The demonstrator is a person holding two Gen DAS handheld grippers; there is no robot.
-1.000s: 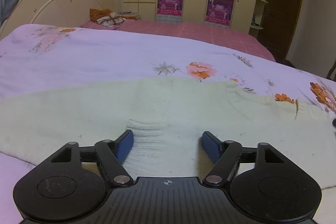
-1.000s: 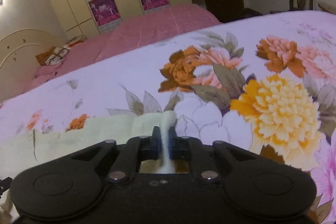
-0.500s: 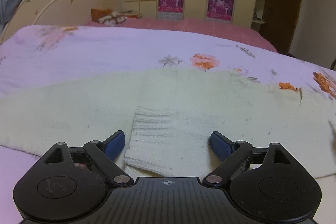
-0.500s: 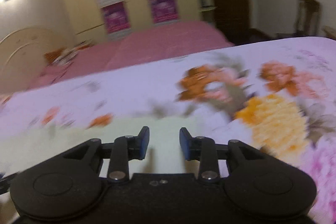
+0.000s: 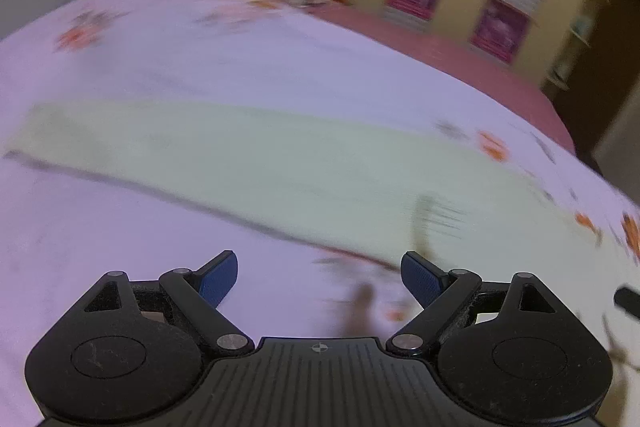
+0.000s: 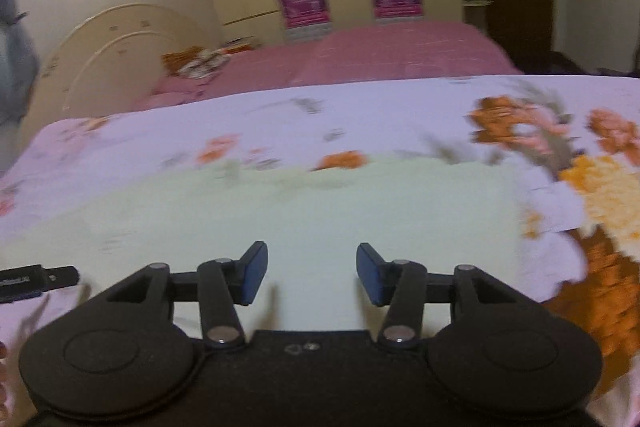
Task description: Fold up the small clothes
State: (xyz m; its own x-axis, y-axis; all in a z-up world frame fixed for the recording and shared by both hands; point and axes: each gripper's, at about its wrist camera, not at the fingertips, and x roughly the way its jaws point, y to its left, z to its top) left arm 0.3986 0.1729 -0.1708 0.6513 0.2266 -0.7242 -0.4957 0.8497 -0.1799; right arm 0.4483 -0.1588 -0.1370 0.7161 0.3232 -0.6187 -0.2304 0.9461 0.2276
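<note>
The cream sweater (image 5: pixel 248 163) lies flat on the floral bedspread (image 5: pixel 200 59), long axis running side to side. Left hand-held gripper (image 5: pixel 316 277) gapes wide and empty; right hand-held gripper (image 6: pixel 312 273), jaws just opening, holds nothing above it.

Your left tool (image 5: pixel 318 277) has its jaws spread wide, the two blue pads (image 5: pixel 218 279) well apart and nothing between them. It is angled downward and tilted to one side, so its view sits askew and is smeared with blur. Your right tool (image 6: pixel 312 273) points downward too and sits more level. Its jaws have just been opening; they stand partly apart, narrower than the left pair, with nothing pressed between the blue pads (image 6: pixel 252 273). At the left edge of the right wrist view a black part of your left tool shows, so your two hands are working just beside each other.
</note>
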